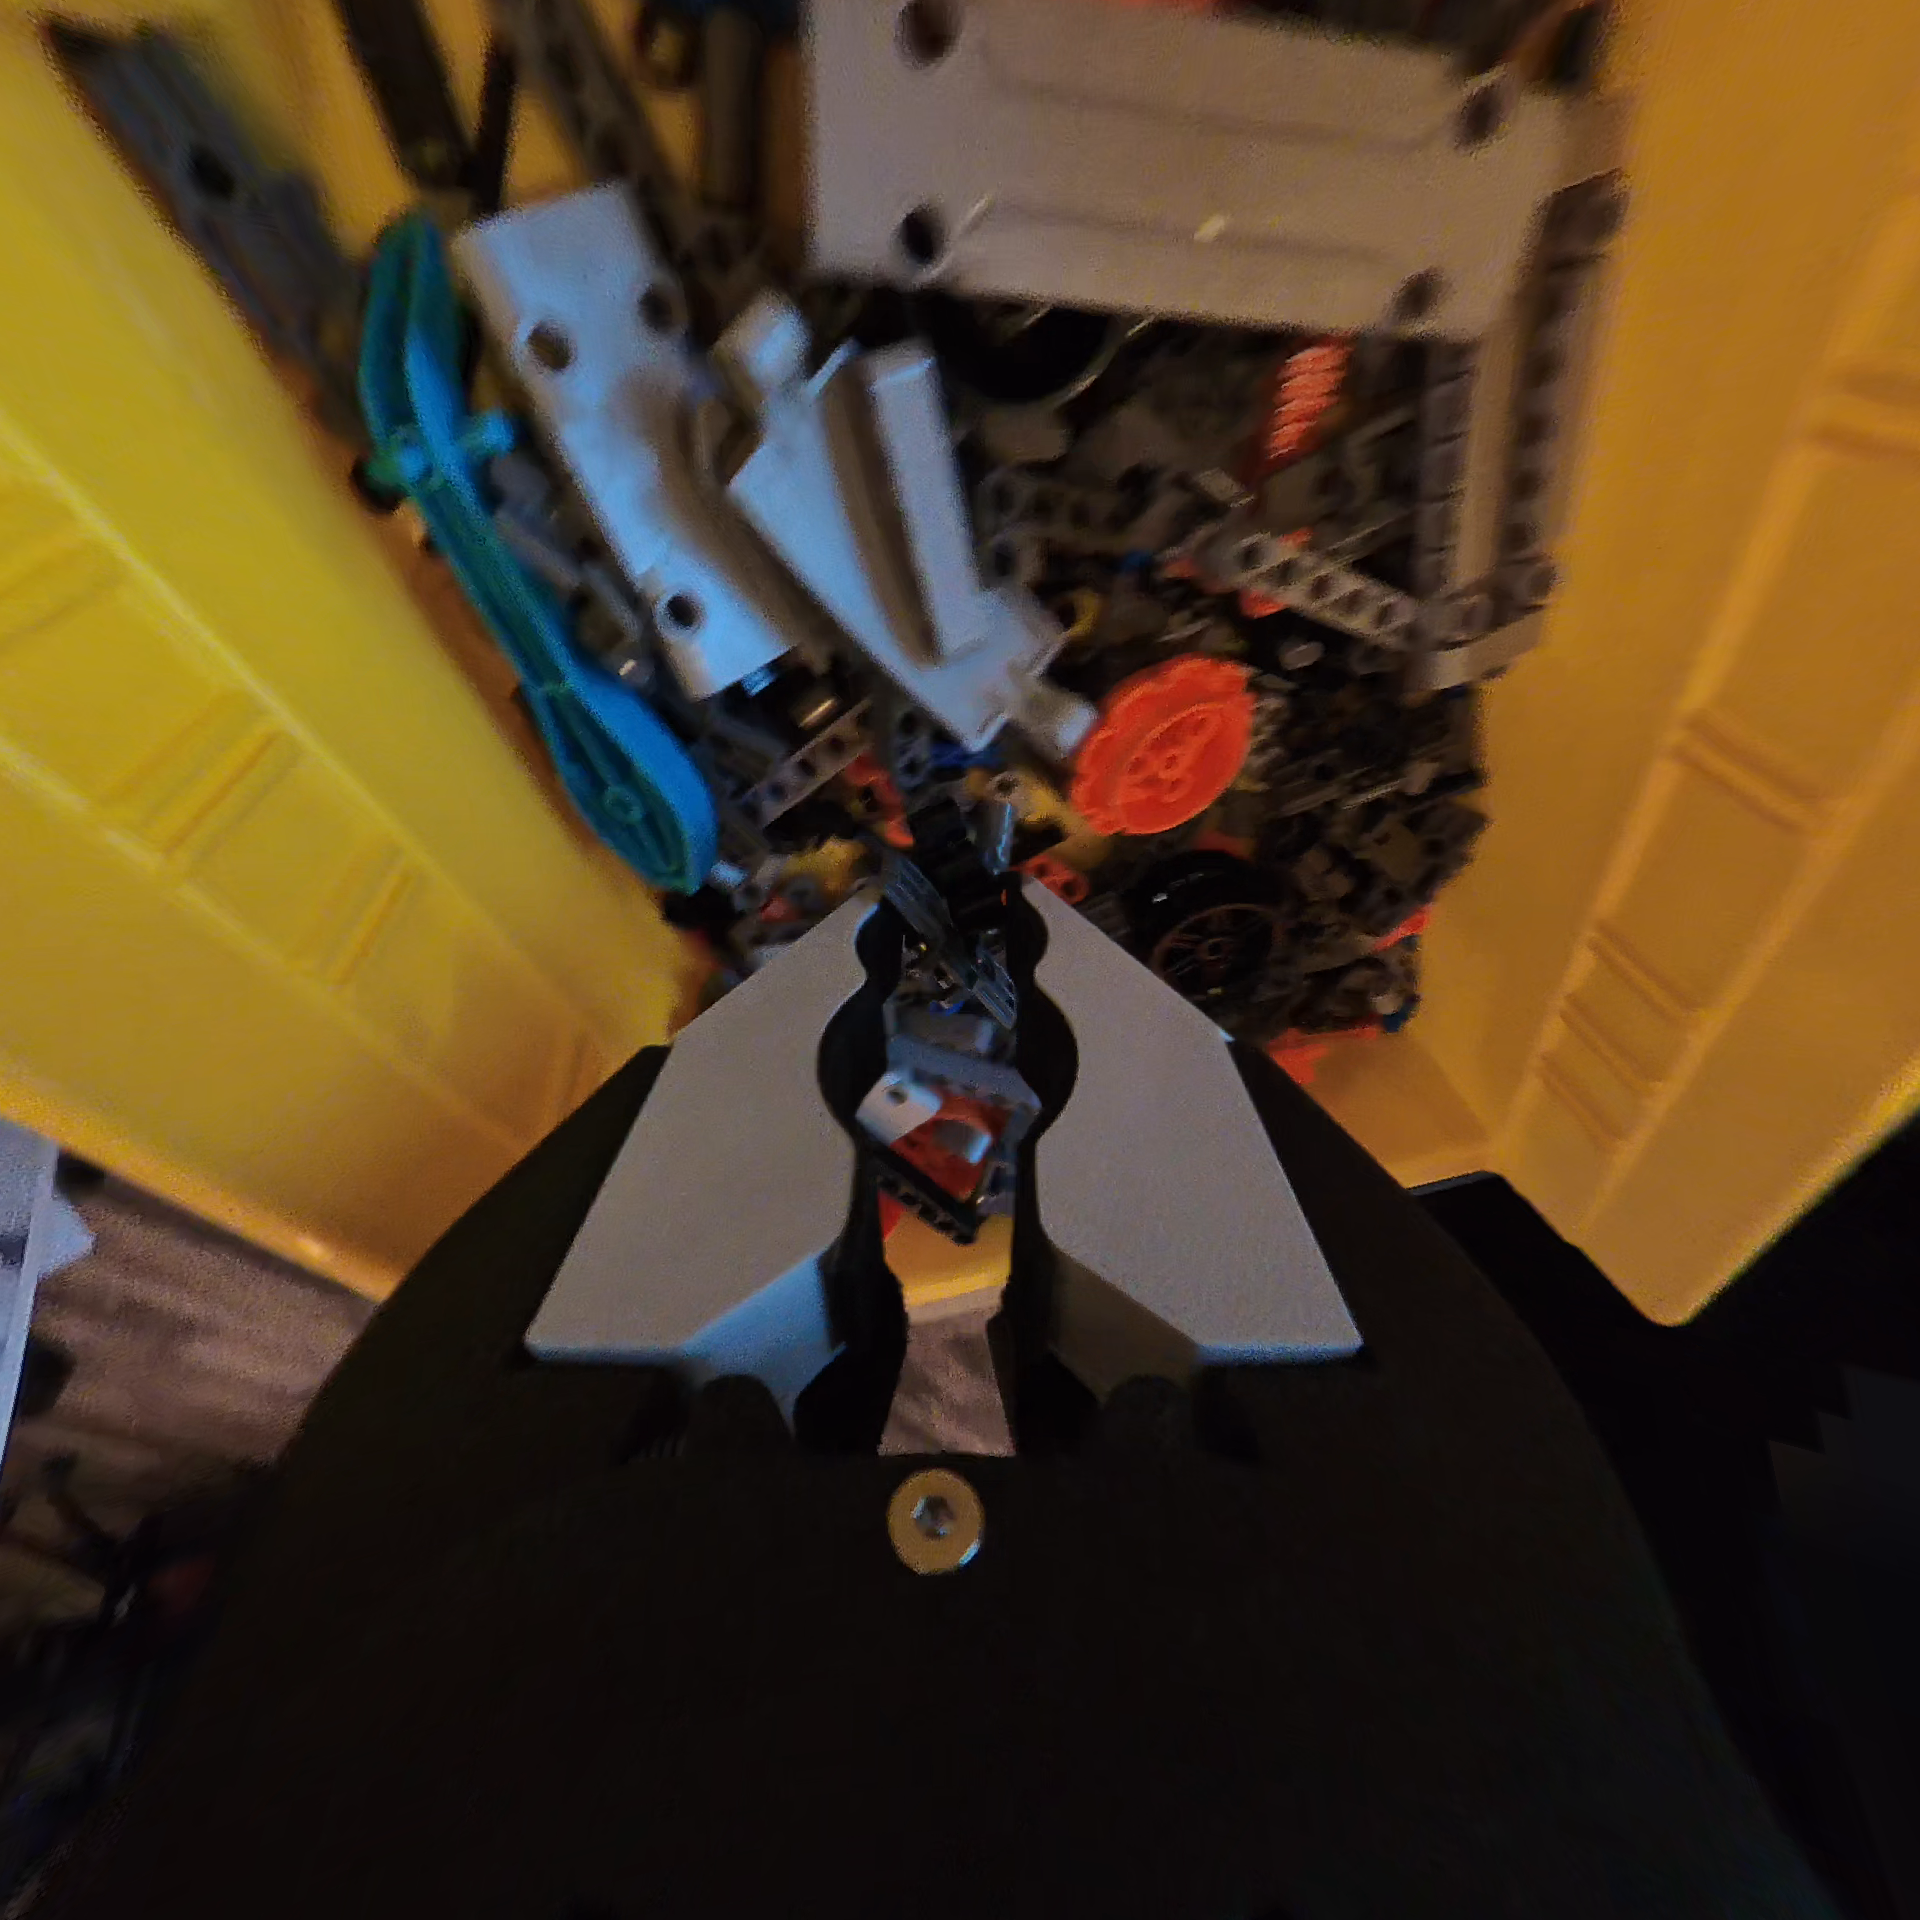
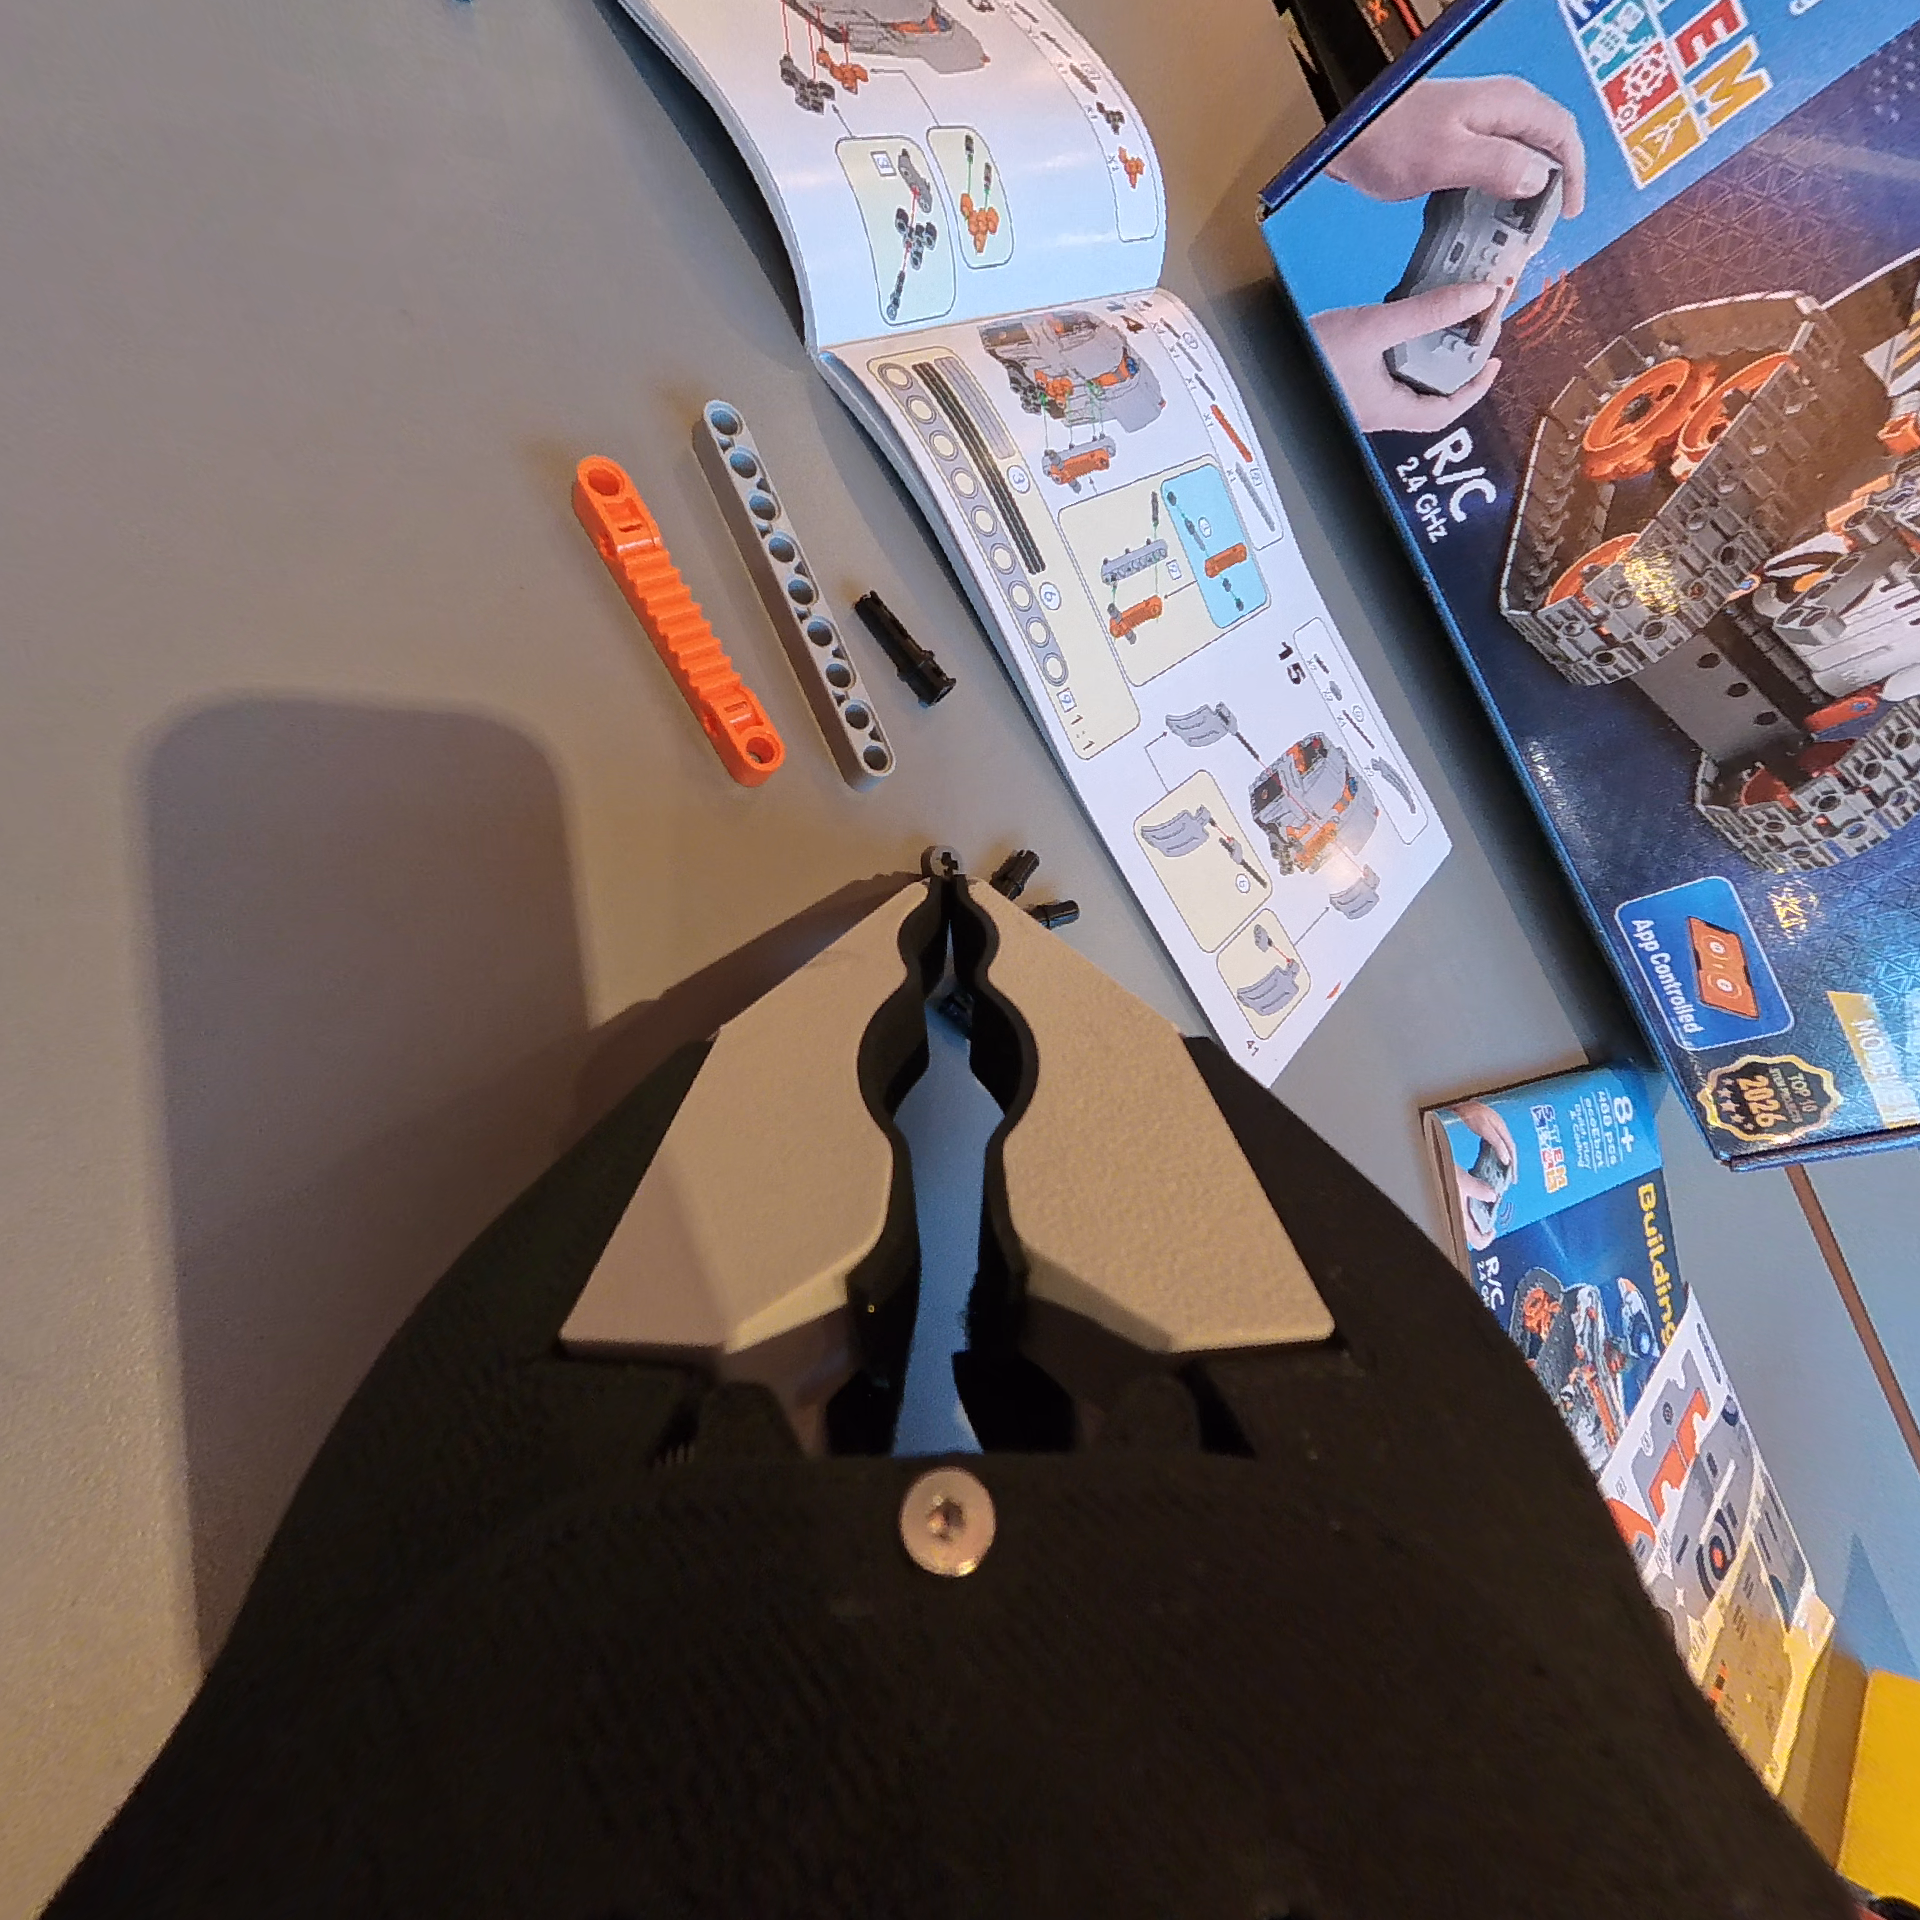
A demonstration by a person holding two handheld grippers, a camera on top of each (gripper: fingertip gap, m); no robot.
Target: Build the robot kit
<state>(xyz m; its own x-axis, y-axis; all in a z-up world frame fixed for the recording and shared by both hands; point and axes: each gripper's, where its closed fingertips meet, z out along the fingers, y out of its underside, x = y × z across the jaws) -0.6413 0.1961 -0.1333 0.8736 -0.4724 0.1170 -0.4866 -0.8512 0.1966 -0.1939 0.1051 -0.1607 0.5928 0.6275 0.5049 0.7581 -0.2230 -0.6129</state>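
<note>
In the left wrist view my left gripper (image 1: 951,894) is low over a yellow bin (image 1: 260,727) full of loose building pieces. Its jaws are nearly closed on a small black and grey piece (image 1: 956,847), which stays sharp while the bin is blurred. More grey, white and orange parts (image 1: 940,1112) show in the gap behind it. In the right wrist view my right gripper (image 2: 945,883) is shut on a small grey pin (image 2: 941,860), just above the grey table (image 2: 312,312). Two small black pins (image 2: 1016,869) lie right of the tips.
An orange toothed bar (image 2: 675,618), a grey holed beam (image 2: 795,592) and a black pin (image 2: 904,649) lie ahead. An open instruction booklet (image 2: 1091,520), a blue kit box (image 2: 1662,520) and a smaller booklet (image 2: 1590,1299) lie right. The bin holds white panels (image 1: 1143,166), a blue part (image 1: 540,582) and an orange wheel (image 1: 1164,758). The orange toothed bar (image 2: 675,618) lies around 6 cm away from my right fingertips.
</note>
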